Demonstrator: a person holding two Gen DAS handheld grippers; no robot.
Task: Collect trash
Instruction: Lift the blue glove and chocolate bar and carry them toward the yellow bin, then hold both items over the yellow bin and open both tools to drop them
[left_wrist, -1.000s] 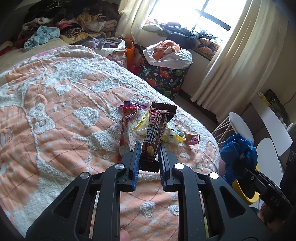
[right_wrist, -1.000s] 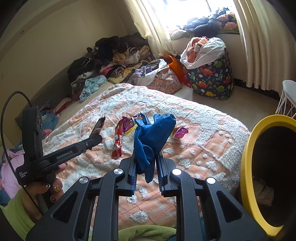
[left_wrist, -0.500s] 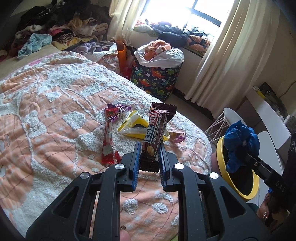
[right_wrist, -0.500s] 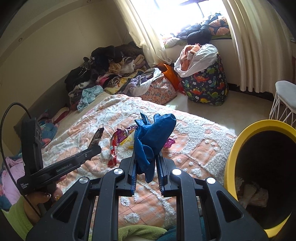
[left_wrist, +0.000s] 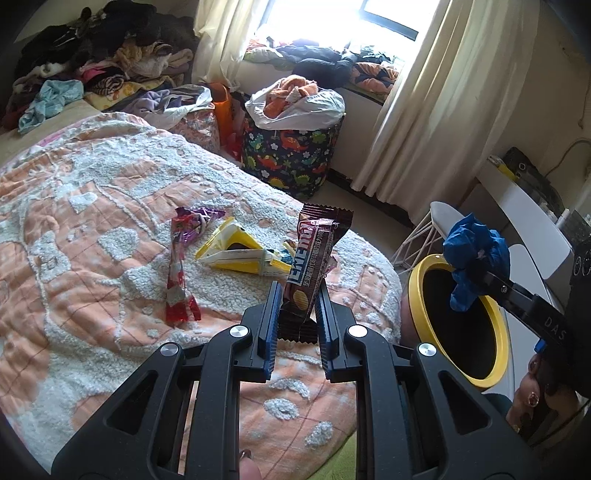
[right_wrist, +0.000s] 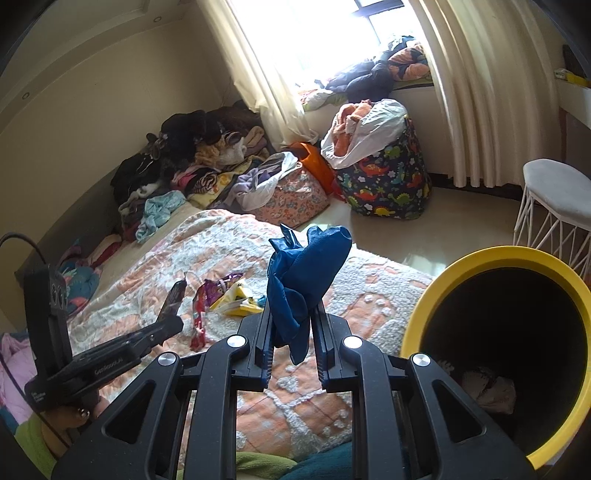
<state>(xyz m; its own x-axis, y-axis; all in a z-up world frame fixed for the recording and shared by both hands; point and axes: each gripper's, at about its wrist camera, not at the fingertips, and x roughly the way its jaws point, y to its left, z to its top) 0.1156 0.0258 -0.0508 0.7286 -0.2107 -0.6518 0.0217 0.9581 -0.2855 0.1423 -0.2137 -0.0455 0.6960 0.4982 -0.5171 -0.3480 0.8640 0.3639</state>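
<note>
The left gripper (left_wrist: 297, 314) is clenched on a light, crinkly brown wrapper (left_wrist: 314, 266), held at its lower end. The right gripper (right_wrist: 291, 332) grasps a soft blue crumpled piece (right_wrist: 304, 273); both will probably drop easily into the yellow bin (right_wrist: 480, 258).

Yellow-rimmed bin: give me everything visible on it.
The bin is round, with a thick glossy yellow rim, plastic by the look, and a dark inside. It is tilted, mouth toward the cameras, just past the bed's edge. Pale crumpled trash lies inside. The right gripper, shut on a blue wad, hangs before its mouth. What props it is hidden.
</note>
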